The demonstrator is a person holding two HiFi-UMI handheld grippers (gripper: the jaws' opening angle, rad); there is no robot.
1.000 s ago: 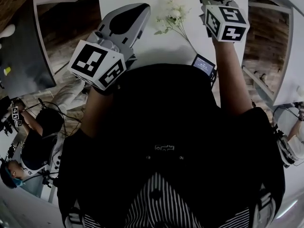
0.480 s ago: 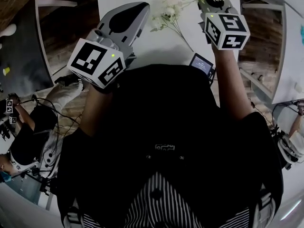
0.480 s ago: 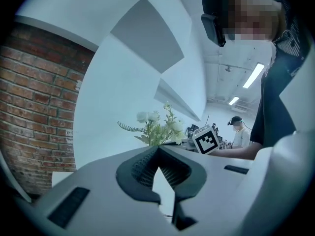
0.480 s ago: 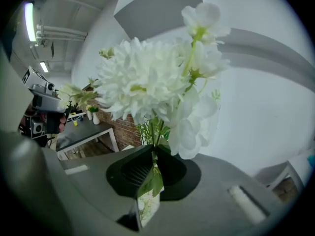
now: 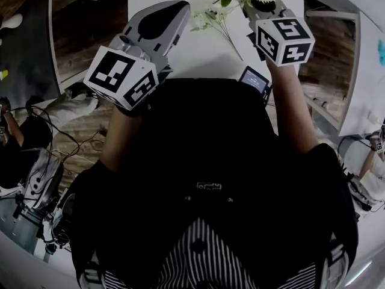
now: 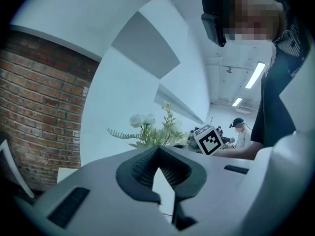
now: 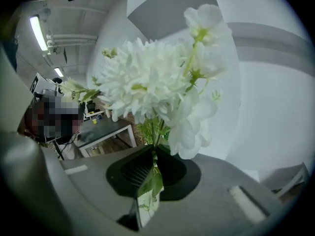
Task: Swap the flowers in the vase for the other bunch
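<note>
Stems of the white bunch (image 7: 157, 77) sit pinched between the jaws of your right gripper (image 7: 153, 155). The pads press on the green stalks, and a leaf (image 7: 150, 186) hangs down in the gap below them — the blooms stand right in front of its camera. In the head view that bunch is held above the far end of the white table (image 5: 180, 53), just beyond the marker cube (image 5: 283, 41) on your right hand. The other bunch (image 5: 207, 18) lies flat on the tabletop to its left, with its stems running back toward you. Your left gripper (image 6: 156, 149) holds nothing — its jaws are pressed together at the tips. In the head view its tip shows just left of the lying bunch's blooms. A small screen device (image 5: 255, 80) rests at the table's near edge, below your right wrist.
</note>
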